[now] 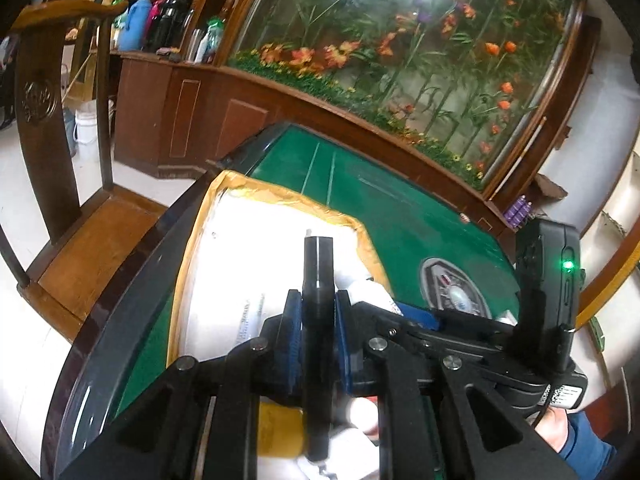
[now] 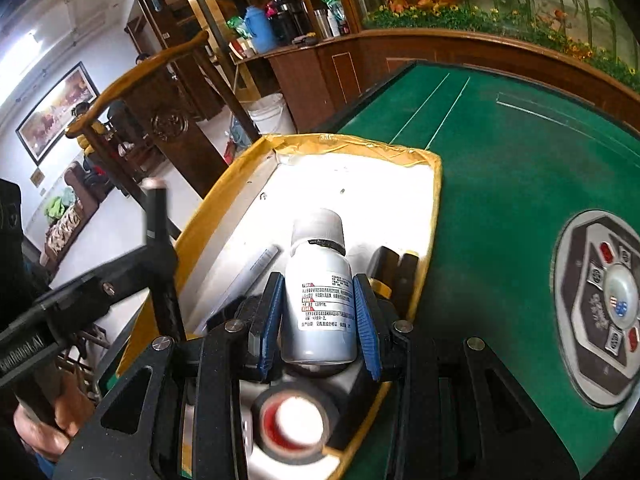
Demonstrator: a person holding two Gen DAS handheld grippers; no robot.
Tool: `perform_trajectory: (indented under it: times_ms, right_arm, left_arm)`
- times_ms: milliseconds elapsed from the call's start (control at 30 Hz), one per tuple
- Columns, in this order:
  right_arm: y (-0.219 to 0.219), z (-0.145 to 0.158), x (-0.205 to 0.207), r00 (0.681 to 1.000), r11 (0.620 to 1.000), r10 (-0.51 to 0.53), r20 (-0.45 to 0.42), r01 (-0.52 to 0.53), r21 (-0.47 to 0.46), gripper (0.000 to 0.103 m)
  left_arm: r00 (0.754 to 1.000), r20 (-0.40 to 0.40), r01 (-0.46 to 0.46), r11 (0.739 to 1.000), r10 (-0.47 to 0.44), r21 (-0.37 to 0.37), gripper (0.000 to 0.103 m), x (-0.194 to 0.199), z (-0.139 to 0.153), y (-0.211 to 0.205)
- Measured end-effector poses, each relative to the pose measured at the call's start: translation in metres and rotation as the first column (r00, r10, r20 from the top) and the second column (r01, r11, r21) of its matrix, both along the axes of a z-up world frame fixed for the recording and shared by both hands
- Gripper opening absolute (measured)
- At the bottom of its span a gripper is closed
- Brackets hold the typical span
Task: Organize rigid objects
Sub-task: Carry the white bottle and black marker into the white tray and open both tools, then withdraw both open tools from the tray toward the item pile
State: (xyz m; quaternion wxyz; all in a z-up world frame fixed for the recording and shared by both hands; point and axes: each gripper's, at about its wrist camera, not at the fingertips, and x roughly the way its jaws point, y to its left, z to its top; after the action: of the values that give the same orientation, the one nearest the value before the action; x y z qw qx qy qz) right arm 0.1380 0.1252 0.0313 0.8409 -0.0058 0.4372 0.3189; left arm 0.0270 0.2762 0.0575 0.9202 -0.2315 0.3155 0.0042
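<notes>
On the green tabletop the yellow-rimmed box lies just below both; the right hand-held gripper clamps an upright white bottle above it; the left hand-held gripper, nearly shut, pinches a black rod lengthwise over the box.

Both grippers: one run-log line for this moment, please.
left gripper: shut on black marker | right gripper: shut on white bottle | both over yellow-rimmed box | green table
</notes>
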Motion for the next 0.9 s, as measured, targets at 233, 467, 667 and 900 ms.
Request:
perform_trajectory:
  times_ms: [233,467,667,900]
  right_arm:
    - [0.021,-0.004,0.011,1.000,0.999,-0.001,0.011,0.001,-0.051,0.035]
    - [0.018,-0.009,0.017,1.000,0.999,-0.002,0.001,0.002,-0.038,0.037]
    - [0.005,0.005,0.012,0.999,1.000,-0.011,0.030,0.010,0.017,0.040]
    - [-0.027,0.024,0.006,1.000,0.990,-0.011,-0.010,0.013,0.143,0.040]
  left_arm:
    - [0.999,-0.031,-0.018,1.000,0.018,-0.002,0.016,0.004,-0.011,0.002]
    - [0.999,-0.037,-0.024,1.000,0.025,0.019,0.027,0.000,-0.011,-0.002]
    - [0.997,0.065,-0.048,0.998,0.046,0.031,0.067,-0.019,0.005,-0.007]
    - [0.994,0.108,-0.040,0.998,0.035,0.050,0.068,-0.032,0.019,-0.024]
